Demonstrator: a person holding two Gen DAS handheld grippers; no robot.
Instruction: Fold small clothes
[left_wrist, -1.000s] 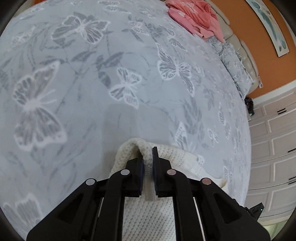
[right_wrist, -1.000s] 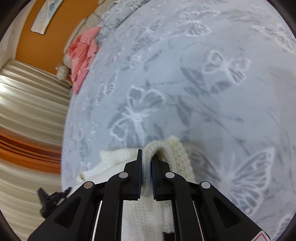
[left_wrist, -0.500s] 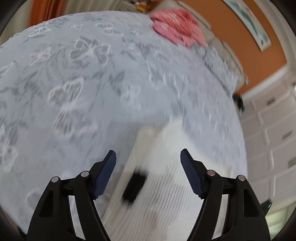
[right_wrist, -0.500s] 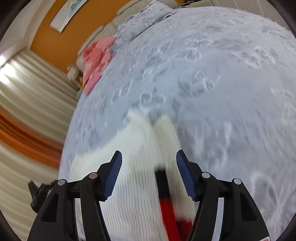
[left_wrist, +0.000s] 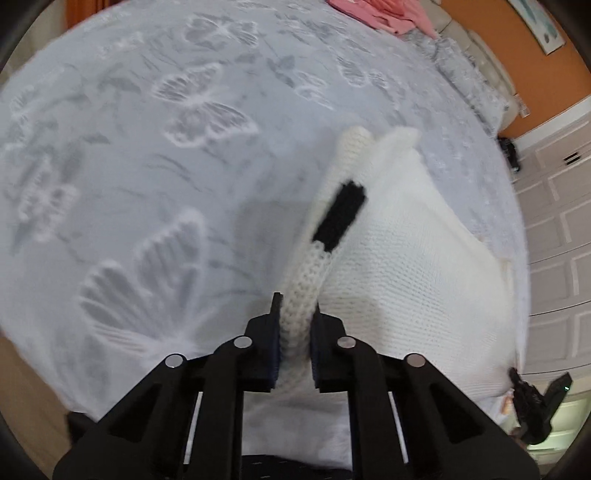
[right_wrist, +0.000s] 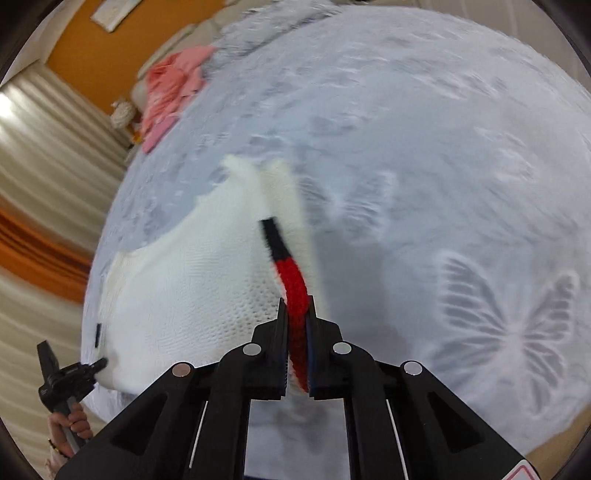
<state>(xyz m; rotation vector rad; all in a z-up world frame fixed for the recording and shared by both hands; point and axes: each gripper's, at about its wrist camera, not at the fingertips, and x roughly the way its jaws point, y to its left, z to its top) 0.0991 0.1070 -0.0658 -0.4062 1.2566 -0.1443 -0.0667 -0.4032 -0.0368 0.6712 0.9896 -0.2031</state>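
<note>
The white knitted sweater (left_wrist: 413, 266) lies on the butterfly bedspread (left_wrist: 147, 155). The left gripper (left_wrist: 295, 332) has just squeezed shut and pinches its white edge. The right gripper (right_wrist: 297, 332) has just squeezed shut too and pinches the red trim (right_wrist: 293, 291). Pink clothes (right_wrist: 170, 88) lie far off.
</note>
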